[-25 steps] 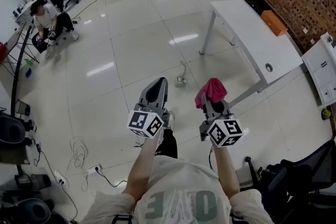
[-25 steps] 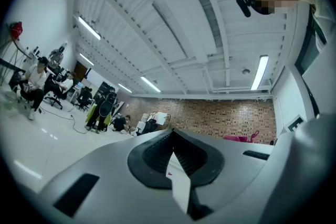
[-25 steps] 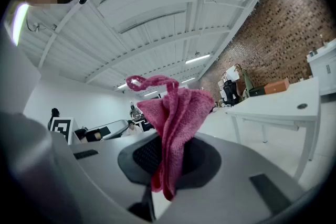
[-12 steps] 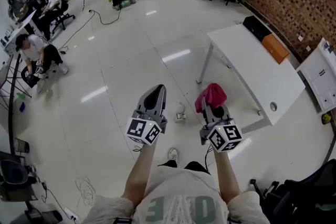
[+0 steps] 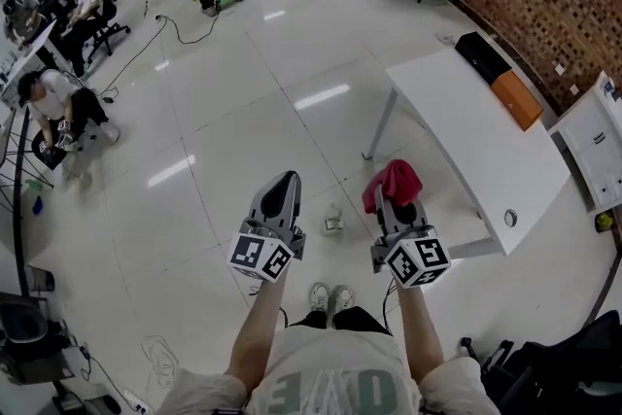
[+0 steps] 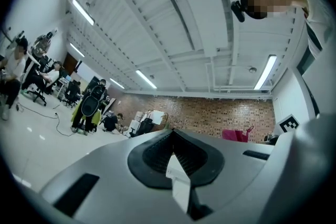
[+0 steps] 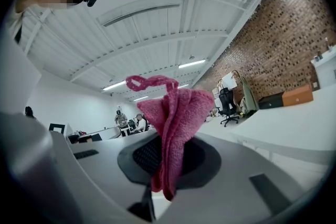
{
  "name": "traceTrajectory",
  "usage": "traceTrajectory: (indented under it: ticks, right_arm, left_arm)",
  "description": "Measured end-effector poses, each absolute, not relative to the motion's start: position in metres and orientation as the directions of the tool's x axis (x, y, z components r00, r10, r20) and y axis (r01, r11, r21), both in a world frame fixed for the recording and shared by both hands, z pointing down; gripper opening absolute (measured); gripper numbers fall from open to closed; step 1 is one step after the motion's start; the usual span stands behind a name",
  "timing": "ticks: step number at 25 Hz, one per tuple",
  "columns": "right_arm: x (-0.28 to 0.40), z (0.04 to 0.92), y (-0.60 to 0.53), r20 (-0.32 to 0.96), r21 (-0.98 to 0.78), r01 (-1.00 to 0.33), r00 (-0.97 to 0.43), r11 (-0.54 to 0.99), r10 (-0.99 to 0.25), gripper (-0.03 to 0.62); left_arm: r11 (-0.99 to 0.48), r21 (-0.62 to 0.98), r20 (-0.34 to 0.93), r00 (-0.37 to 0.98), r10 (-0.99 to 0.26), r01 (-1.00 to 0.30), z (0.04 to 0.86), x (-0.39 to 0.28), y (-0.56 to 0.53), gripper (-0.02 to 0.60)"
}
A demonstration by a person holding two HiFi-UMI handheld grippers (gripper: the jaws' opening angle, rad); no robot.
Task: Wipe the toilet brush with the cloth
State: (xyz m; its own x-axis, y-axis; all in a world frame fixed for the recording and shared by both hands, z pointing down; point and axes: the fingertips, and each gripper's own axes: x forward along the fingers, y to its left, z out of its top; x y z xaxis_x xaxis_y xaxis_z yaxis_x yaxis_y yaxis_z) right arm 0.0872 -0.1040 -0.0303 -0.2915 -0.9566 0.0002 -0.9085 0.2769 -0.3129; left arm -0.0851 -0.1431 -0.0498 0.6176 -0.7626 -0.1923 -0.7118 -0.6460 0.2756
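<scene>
Head view: I hold both tongs out ahead over pale floor. The left gripper (image 5: pixel 281 184) is clenched. The right gripper (image 5: pixel 395 205) grasps the pink cloth (image 5: pixel 393 180). Over the last second the small floor fitting (image 5: pixel 333 224) has slid nearer my feet, and the white table (image 5: pixel 486 141) now sits closer on the right. I judge I'm walking, not yet wiping.

Left gripper view: the jaws are pressed together with nothing between them.

Right gripper view: the cloth is pinched between the pads and its folds stand up.

No view shows the toilet brush, so I need to find it first.
</scene>
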Motion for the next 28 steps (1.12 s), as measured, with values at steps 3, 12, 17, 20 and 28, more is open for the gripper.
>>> traceTrajectory:
  ticks: [3,12,17,20,28]
  right_arm:
    - [0.091,-0.019,-0.115,-0.009,-0.296,-0.909,-0.304,0.293,-0.953,0.031]
    - [0.116,0.180,-0.168,-0.137,-0.081,-0.931,-0.344,0.357,-0.929,0.031]
    - [0.124,0.378,-0.206,-0.173,-0.070,-0.928,-0.350,0.366,-0.921,0.031]
    - [0.127,0.478,-0.227,-0.170,-0.098,-0.922,-0.356,0.375,-0.919,0.031]
    - [0.130,0.637,-0.245,-0.121,-0.165,-0.911,-0.363,0.379,-0.924,0.031]
  left_arm:
    - [-0.628,0.260,-0.155,0.611,-0.777,-0.733,-0.031,-0.084,-0.159,0.005]
    - [-0.653,0.141,-0.281,0.602,-0.747,-0.744,0.171,-0.062,-0.205,0.005]
    - [-0.664,0.136,-0.295,0.610,-0.735,-0.735,0.368,-0.065,-0.243,0.005]
    - [-0.669,0.133,-0.280,0.620,-0.733,-0.731,0.467,-0.064,-0.256,0.005]
    - [-0.720,0.137,-0.233,0.684,-0.691,-0.680,0.622,-0.046,-0.254,0.005]
